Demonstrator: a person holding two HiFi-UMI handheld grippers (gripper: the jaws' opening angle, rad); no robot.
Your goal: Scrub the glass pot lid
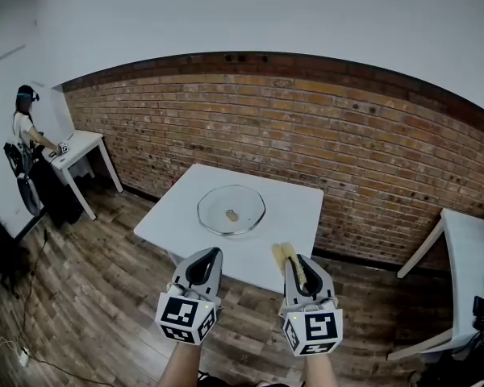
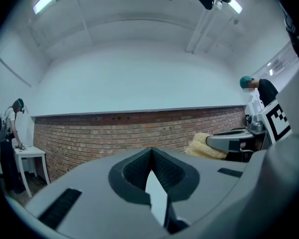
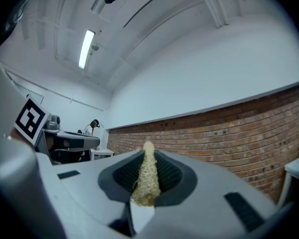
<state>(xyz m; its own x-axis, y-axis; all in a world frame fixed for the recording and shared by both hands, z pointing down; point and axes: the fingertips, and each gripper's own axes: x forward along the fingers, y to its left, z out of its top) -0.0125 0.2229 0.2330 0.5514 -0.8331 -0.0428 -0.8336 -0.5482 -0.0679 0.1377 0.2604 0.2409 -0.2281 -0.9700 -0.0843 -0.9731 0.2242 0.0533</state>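
Glass pot lid (image 1: 231, 210): flat on the white table (image 1: 298, 204), near its middle, about midway between the left and right edges, small tan knob (image 1: 232, 214) at the centre; untouched, well apart from both grippers. Far left, by the wall: a person (image 1: 22, 127) at a small side table (image 1: 81, 145), no part of this job

Left gripper (image 1: 209, 255): claw pressed together on nothing, held level, short of the table's near edge. Right gripper (image 1: 298, 261): clamped on a pale fibrous scrub pad (image 3: 146, 176), with the pad's end poking past the tips, also short of the near edge

Likely step: closing in on the lid, scrubbing not yet begun. To do it well:
- Open the left claw before arrival and pin the lid by its left rim or knob, to stop any skating on the smooth top.
- Tip the right gripper down to lay the pad's broad side, not the jaw tips, on the glass.
- Work in small circles from the knob outward.
- Keep pressure moderate and the lid away from the table's edges
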